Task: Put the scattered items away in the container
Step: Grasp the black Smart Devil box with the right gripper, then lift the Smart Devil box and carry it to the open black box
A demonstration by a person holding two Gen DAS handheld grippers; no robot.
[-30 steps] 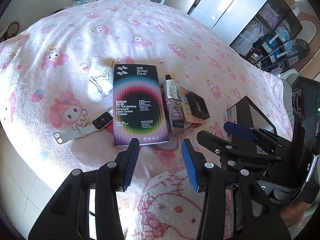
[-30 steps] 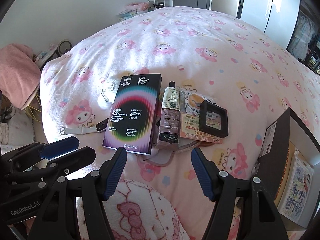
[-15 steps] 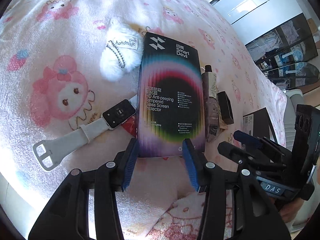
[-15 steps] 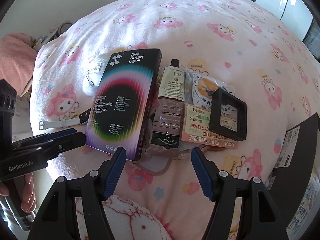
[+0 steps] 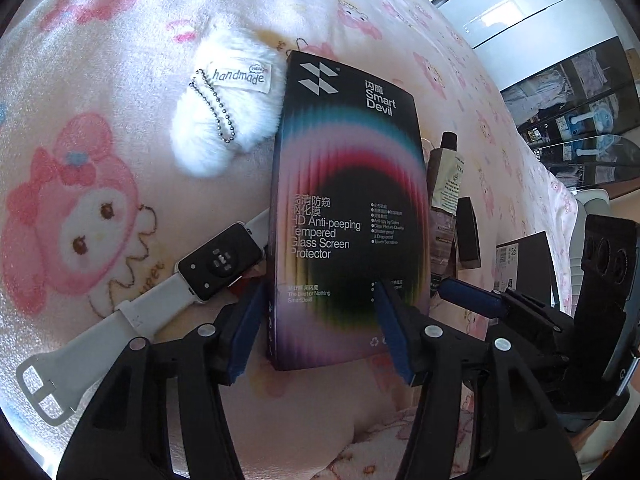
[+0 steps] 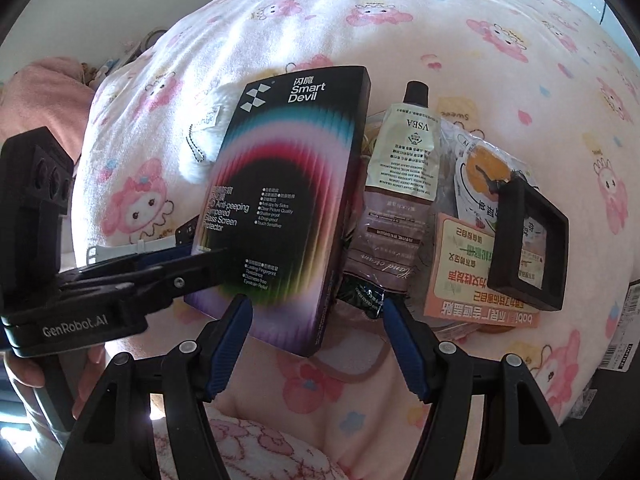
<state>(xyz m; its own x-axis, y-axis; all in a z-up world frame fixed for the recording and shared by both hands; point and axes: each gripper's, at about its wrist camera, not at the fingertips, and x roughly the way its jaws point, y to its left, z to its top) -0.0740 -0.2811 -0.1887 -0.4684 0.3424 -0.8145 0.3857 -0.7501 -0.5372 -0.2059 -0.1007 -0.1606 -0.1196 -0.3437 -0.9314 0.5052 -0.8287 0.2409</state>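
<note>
A black screen-protector box (image 5: 344,208) lies on the pink blanket, flanked by a white fluffy keychain (image 5: 224,120) and a white-strapped smartwatch (image 5: 216,260). My left gripper (image 5: 320,328) is at the box's near end, jaws opening: one pad is beside the box's left edge, the other over its top. Neither pad presses on it. My right gripper (image 6: 316,344) hovers open over the box's near right corner (image 6: 316,320) and a hand cream tube (image 6: 400,184). A small black square case (image 6: 528,244) rests on snack packets (image 6: 460,280). The open black container (image 5: 524,256) stands at the right.
The bed's near edge runs just under both grippers, with a pink fleece (image 6: 256,448) below. The left gripper (image 6: 188,256) and the hand holding it fill the left of the right wrist view. Cabinets (image 5: 580,120) stand beyond the bed.
Both grippers have come down and closer to the items. The left one now reaches the near end of the screen-protector box, and its jaws stand wider.
</note>
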